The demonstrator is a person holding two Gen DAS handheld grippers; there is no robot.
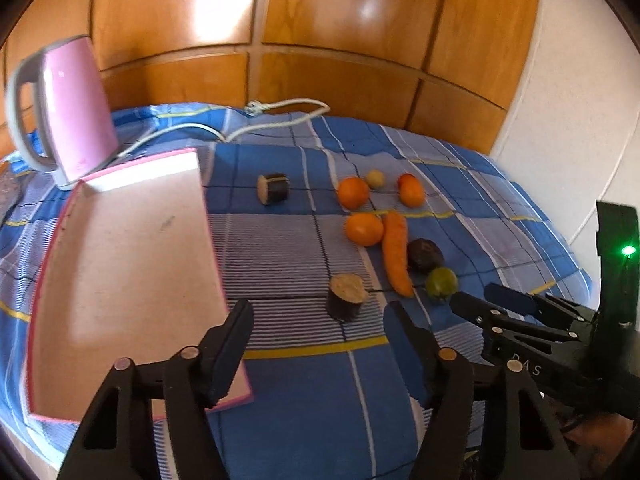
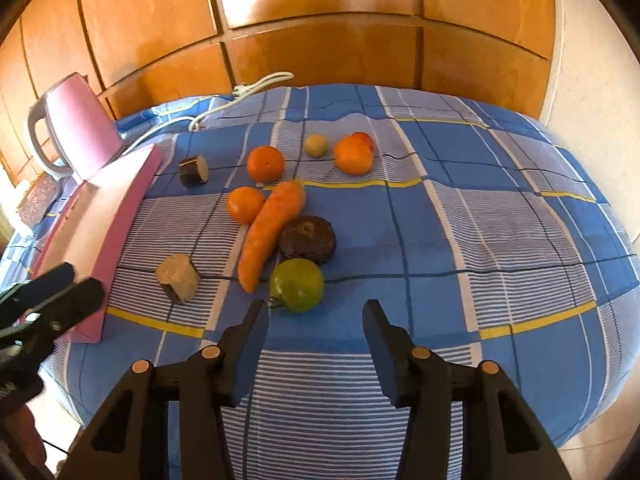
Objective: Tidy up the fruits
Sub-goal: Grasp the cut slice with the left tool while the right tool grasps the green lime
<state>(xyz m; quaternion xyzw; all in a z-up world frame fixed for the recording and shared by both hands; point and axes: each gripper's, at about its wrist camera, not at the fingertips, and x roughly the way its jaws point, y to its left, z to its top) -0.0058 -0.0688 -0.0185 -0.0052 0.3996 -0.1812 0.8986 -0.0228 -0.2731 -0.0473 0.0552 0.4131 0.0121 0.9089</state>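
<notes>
Left wrist view leaves little of the pink kettle [image 1: 68, 108] sharp, since it is blurred at the far left, and the near left corner of the pink tray [image 1: 120, 272] is cut off behind the left hand-held gripper [image 1: 318, 312]. Its jaws stand apart with nothing between them, above the checked cloth [image 1: 304, 392], with the nearer cut piece just beyond their tips. A white cable [image 1: 280, 114] trails along the far edge below the wooden panels [image 1: 340, 20].

Right wrist view shows only the tips of the left hand-held gripper, at the left edge by the tray's near end. Counted left to right: two dark-skinned cut pieces, one near [image 2: 178, 278] and one far [image 2: 194, 171]; three oranges [image 2: 245, 204] [image 2: 265, 163] [image 2: 353, 155]; one carrot [image 2: 270, 232] lying between the near orange and a dark round fruit [image 2: 307, 239]; one green fruit [image 2: 297, 285]; one small pale fruit [image 2: 315, 145]; and a reddish fruit [image 2: 366, 139] mostly hidden behind the far right orange. The tray holds no fruit; all lie on the cloth to its right.

The right hand-held gripper [image 2: 316, 320] has its jaws apart and empty, the green fruit just beyond its left fingertip. To the right of the fruits the cloth lies bare up to its rounded edge.
</notes>
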